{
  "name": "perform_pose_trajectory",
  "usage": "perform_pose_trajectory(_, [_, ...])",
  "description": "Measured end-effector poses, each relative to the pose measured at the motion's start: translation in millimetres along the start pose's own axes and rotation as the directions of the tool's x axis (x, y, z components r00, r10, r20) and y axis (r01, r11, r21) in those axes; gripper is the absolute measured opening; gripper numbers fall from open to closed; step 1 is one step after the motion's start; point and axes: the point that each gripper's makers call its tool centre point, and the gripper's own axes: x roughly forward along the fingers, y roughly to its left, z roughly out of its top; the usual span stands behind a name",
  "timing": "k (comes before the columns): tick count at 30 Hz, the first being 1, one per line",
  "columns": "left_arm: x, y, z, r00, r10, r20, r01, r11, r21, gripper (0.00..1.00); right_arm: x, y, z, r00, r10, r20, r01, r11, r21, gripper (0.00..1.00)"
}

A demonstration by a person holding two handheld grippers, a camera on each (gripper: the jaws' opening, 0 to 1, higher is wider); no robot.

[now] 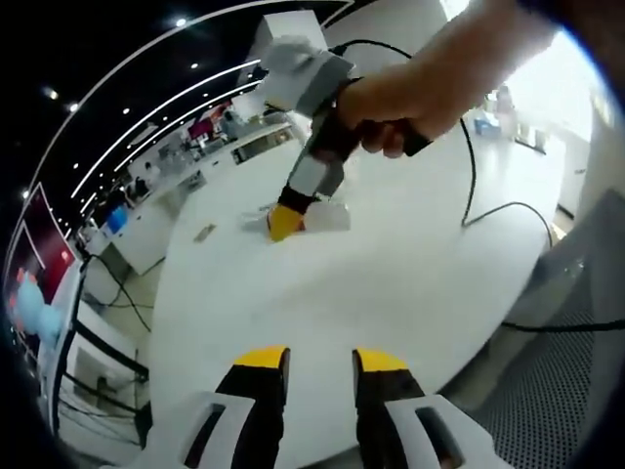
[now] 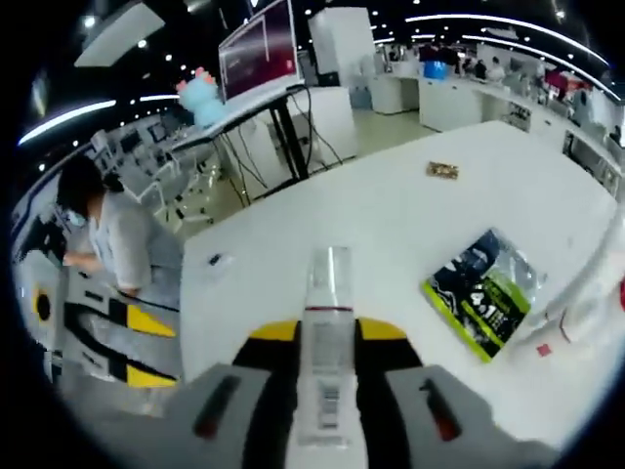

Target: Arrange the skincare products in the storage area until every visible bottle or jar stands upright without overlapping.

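With the right tool (image 2: 327, 337) clamped on a tube (image 2: 325, 322) low over the worktop (image 2: 391, 220), placing looks underway; next stand it upright. Left tool (image 1: 320, 363) open, empty.

Bright indoor light comes from ceiling strips (image 1: 156, 117) and spot lamps. The white worktop (image 1: 391, 274) glares, washed out at upper right of the left gripper view. Both views are soft, edges strongly bent by fisheye distortion.

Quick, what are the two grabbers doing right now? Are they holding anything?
Left gripper: open, holding nothing, above the white table.
Right gripper: closed on a white tube with a clear cap.
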Motion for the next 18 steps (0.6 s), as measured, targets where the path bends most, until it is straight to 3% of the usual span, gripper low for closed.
perform_pose_trajectory(3, [1.3,-1.9,-2.5,1.000,-0.005,-0.016,0.005,1.000,0.010,0.27,-26.3,0.8,-5.9,0.999,0.000,0.045,-0.001,1.000,0.025,0.21])
perform_pose_trajectory(6, [2.0,-3.4,-3.9,1.000,-0.010,-0.025,0.010,1.000,0.019,0.27,-50.1,3.3,-8.8,0.994,0.000,0.112,-0.013,0.993,0.113,0.21])
perform_pose_trajectory(9, [1.7,-6.3,-3.6,1.000,-0.018,-0.026,0.019,0.999,0.033,0.27,-71.1,5.8,-13.9,0.989,0.000,0.149,-0.018,0.993,0.119,0.21])
perform_pose_trajectory(14, [-0.5,-11.6,0.4,0.999,-0.042,-0.010,0.043,0.998,0.049,0.28,-103.3,12.8,-12.0,0.968,0.003,0.251,-0.053,0.980,0.194,0.21])
perform_pose_trajectory(18, [-2.5,-10.1,5.5,0.998,-0.061,0.007,0.061,0.998,0.008,0.30,-126.1,19.5,-13.3,0.953,0.014,0.304,-0.079,0.975,0.205,0.21])
